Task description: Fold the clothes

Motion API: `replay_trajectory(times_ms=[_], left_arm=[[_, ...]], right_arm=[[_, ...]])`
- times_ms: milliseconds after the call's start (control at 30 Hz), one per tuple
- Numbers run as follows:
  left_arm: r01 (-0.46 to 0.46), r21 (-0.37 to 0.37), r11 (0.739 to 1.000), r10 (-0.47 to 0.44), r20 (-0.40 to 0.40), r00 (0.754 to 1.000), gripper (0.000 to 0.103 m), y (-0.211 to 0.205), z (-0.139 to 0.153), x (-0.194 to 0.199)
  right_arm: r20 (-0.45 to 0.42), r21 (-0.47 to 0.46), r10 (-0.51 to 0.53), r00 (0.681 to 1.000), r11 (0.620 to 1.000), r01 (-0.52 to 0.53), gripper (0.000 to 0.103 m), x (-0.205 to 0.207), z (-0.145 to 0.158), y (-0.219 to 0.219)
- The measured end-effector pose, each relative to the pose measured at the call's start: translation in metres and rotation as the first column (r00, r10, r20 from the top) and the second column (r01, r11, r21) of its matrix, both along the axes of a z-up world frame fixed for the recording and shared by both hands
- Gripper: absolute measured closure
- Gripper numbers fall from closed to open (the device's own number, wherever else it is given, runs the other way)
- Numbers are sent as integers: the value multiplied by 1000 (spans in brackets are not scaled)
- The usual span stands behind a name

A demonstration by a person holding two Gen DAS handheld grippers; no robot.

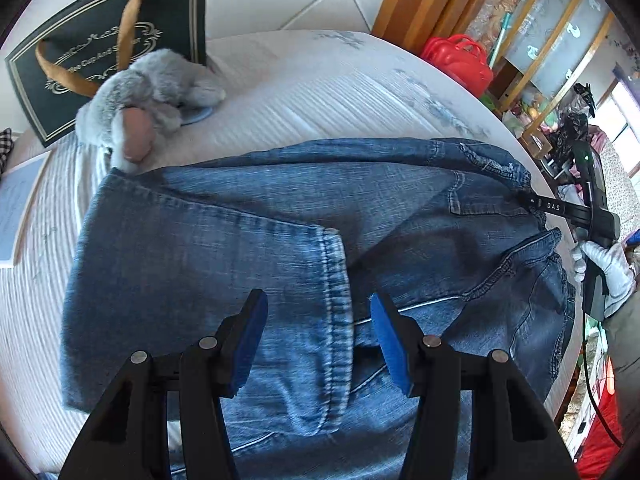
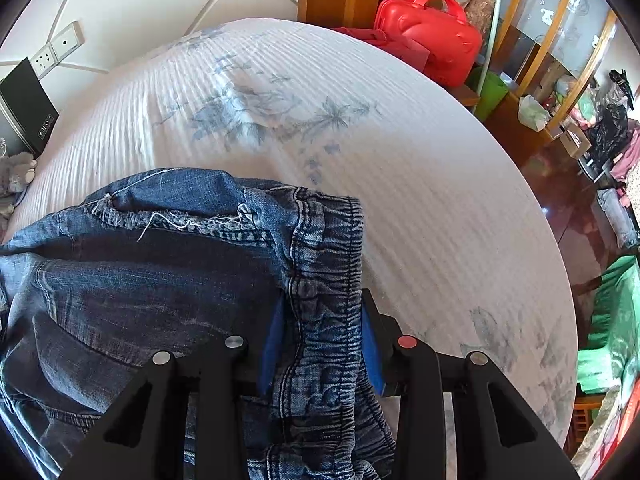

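Jeans [image 1: 224,240]: faded blue denim, coarse weave, frayed threads at a worn seam; elasticated waistband [image 2: 328,280] puckered between the right gripper [image 2: 324,340] pads. Left gripper [image 1: 318,340]: matt black plastic fingers, blue rubbery pads, dull metal pins. Beyond the fingertips, ribbed white bedsheet [image 1: 320,92] cloth, grey fuzzy plush toy [image 1: 152,92].

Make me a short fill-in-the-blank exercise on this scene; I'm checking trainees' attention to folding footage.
1. The jeans lie on a white ____ with a blue floral print.
2. The right hand-held gripper is clamped on the jeans' elastic ____.
3. The left hand-held gripper hovers with its jaws ____ over a folded-over leg hem.
4. The grey plush toy lies in front of a dark ____ bag.

Missing words: bed sheet; waistband; open; gift
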State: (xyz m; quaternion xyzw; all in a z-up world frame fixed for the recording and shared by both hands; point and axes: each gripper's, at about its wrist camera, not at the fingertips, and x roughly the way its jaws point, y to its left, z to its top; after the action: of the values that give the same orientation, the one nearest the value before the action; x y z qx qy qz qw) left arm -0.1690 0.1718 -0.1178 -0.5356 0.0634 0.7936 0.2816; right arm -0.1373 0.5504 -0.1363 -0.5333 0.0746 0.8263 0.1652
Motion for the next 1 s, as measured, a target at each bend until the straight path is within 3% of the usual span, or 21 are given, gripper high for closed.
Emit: replay_trajectory(times_ms=[100,167,200,233,300,333,367,433,467,500,533,567,633,733,833,900,933,1000], left_arm=[[3,-70,998,-3,0,1000,48,17,-17,-2],[-30,-109,994,32,14,999,54,16,-30,-6],[-55,-111,992,57,19,998,81,11,-33,-8],[-79,-112,991,82,23,996,92,6,-35,-10],[-128,-89,988,130,21,991,94,-9,-31,-14],[-150,-82,985,152,14,988,94,-17,-29,-16],[-170,-92,981,170,-8,985,94,-24,-25,-18],[-223,-97,970,219,-43,975,94,-40,-17,-23],[-258,-86,962,254,-56,966,94,-51,-11,-26],[-294,-76,953,289,-73,955,94,-65,-4,-29],[-331,-71,941,324,-96,941,94,-80,4,-32],[-369,-66,927,360,-119,926,94,-99,14,-33],[-453,-70,889,438,-162,884,94,-142,31,-36],[-576,-98,811,543,-240,805,94,-212,57,-40],[-691,-127,711,640,-289,712,94,-283,74,-43],[-742,-134,657,697,-267,666,94,-329,71,-45],[-754,-148,640,714,-248,655,94,-344,64,-44],[-746,-191,638,721,-193,665,87,-362,38,-52]], right_arm=[[-8,-24,6,1000,1000,-6,60,4,-3,1],[-18,-41,15,1000,999,-16,35,5,-4,1],[-20,-34,17,1000,999,-18,34,5,-5,0],[-30,-35,20,999,999,-21,34,4,-5,0],[-57,-41,22,998,999,-25,34,3,-4,2],[-76,-47,21,997,999,-24,28,1,-2,3],[-89,-55,19,996,998,-24,14,-2,-2,5],[-76,-47,26,997,998,-29,7,-11,-3,4],[-62,-35,34,997,999,-36,7,-16,-4,2],[-48,-22,42,998,999,-43,22,-21,-4,-1],[-34,-10,49,998,999,-50,47,-26,-5,-3],[-20,3,57,998,998,-57,60,-31,-6,-5],[-35,29,71,997,997,-70,72,-37,4,-8],[-116,69,90,989,994,-82,72,-42,34,-9],[-154,85,100,983,993,-87,73,-55,54,-5],[-146,78,104,984,993,-94,73,-67,56,-4],[-124,63,104,987,993,-97,73,-73,50,-5],[-81,31,105,991,994,-103,69,-84,37,-6]])
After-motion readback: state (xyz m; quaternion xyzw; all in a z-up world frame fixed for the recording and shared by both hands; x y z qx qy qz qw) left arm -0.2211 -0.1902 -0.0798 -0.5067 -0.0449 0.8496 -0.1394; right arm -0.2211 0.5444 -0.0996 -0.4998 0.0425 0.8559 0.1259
